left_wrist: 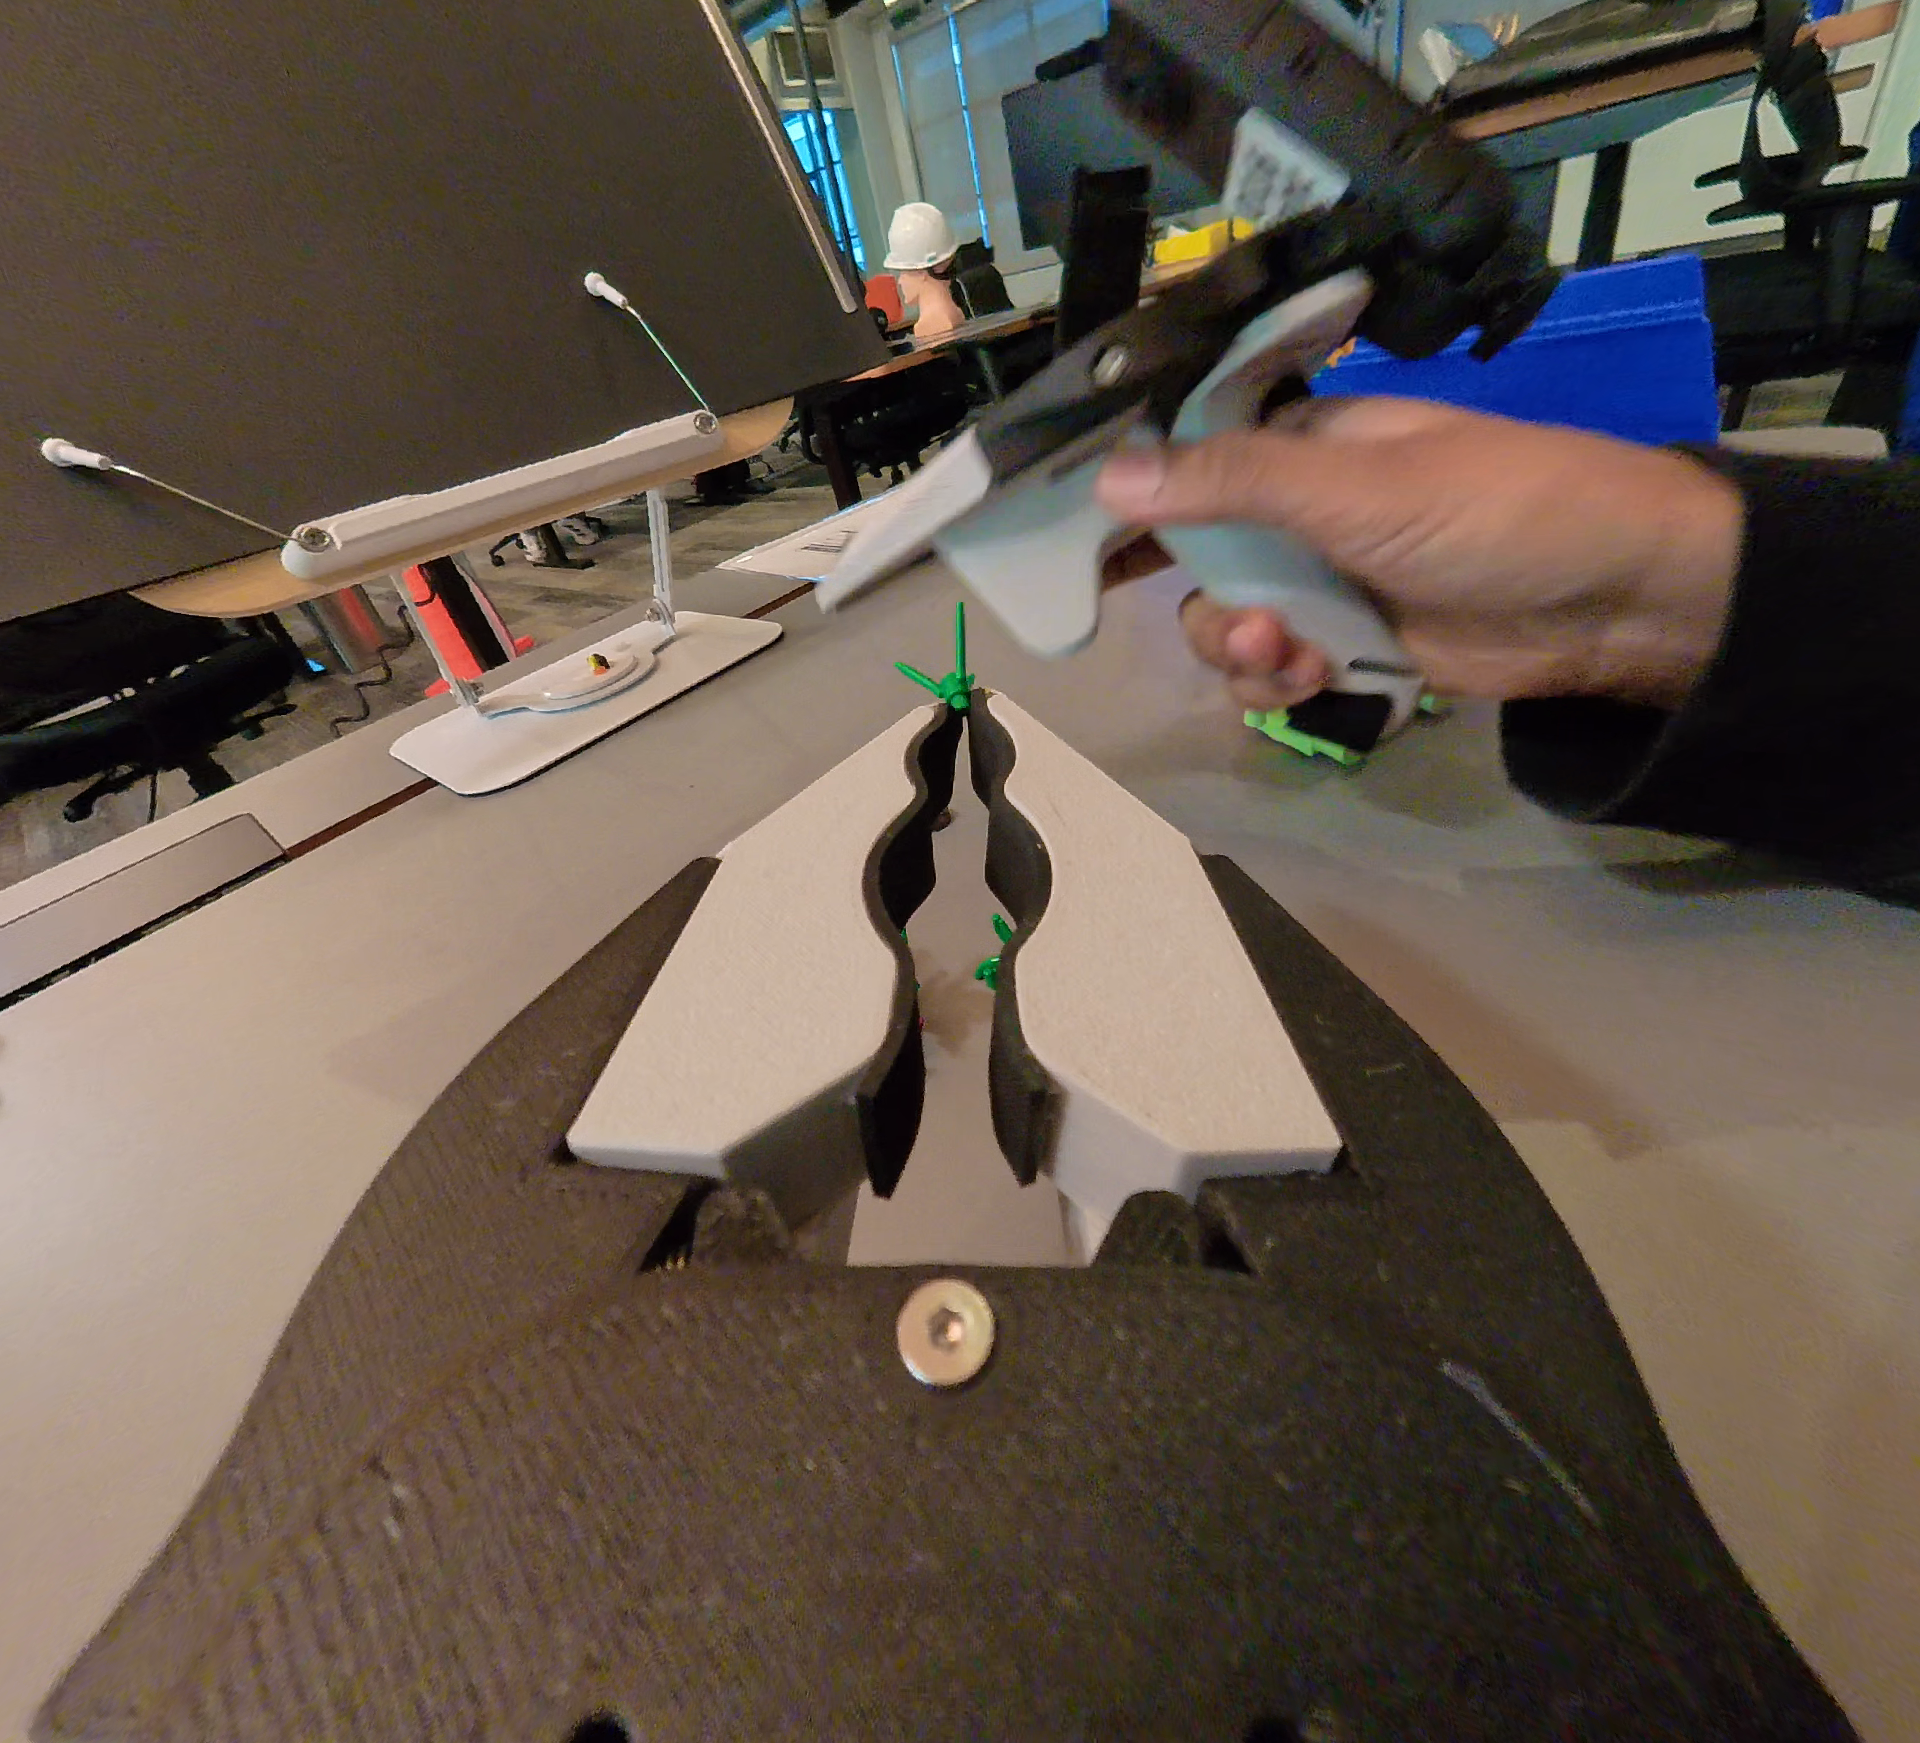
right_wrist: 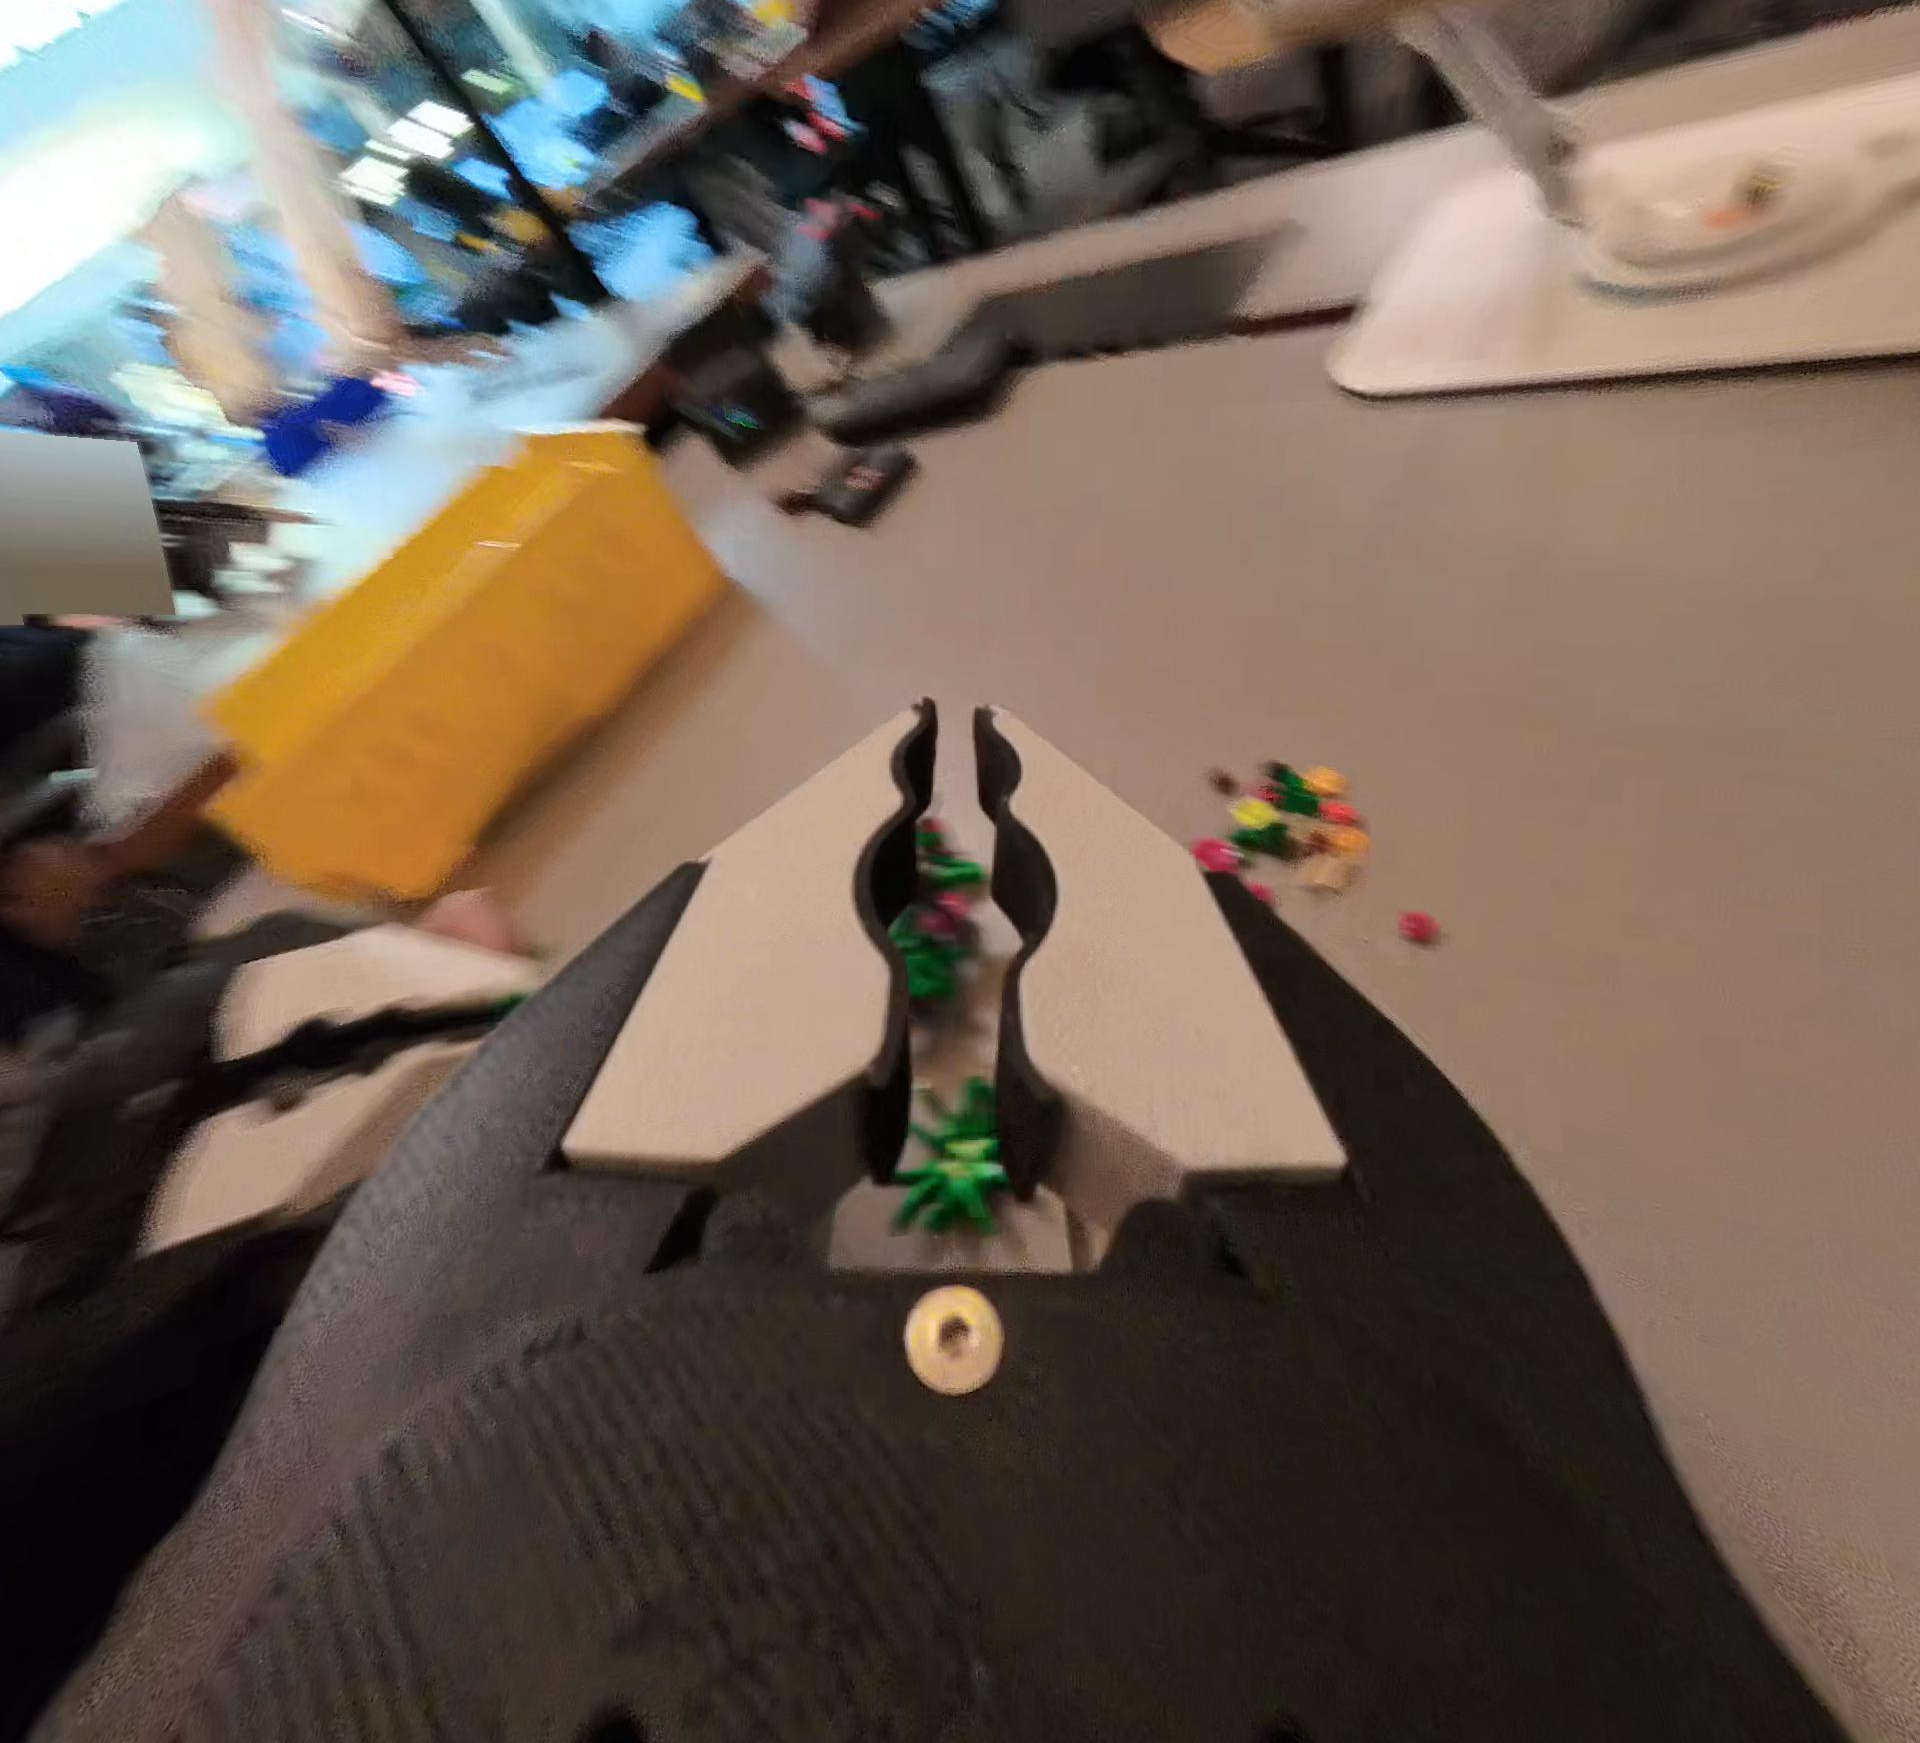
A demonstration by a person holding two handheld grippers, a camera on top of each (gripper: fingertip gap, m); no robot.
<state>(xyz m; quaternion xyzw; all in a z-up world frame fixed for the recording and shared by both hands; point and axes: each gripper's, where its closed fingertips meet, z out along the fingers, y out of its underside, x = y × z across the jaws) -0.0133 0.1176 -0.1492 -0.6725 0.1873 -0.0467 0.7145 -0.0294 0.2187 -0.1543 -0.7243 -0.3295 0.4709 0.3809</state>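
My left gripper [left_wrist: 964, 706] is shut on a small green plastic sprig [left_wrist: 958, 667] that sticks up from its tips, just above the grey table [left_wrist: 312, 1018]. More green bits [left_wrist: 992, 964] lie under its fingers. A hand [left_wrist: 1455, 550] holds my right gripper [left_wrist: 868, 566] above and beyond the sprig, tilted down to the left. In the blurred right wrist view, my right gripper [right_wrist: 954, 714] holds nothing, its tips a narrow slit apart, over a scatter of green pieces [right_wrist: 951, 1163]. Small coloured pieces [right_wrist: 1294, 826] lie to its right.
A white stand [left_wrist: 582, 706] with two thin rods sits at the back left before a large black panel [left_wrist: 364, 187]; it also shows in the right wrist view [right_wrist: 1558, 322]. A yellow bin [right_wrist: 468, 685] stands left. A bright green object [left_wrist: 1299, 737] lies under the hand.
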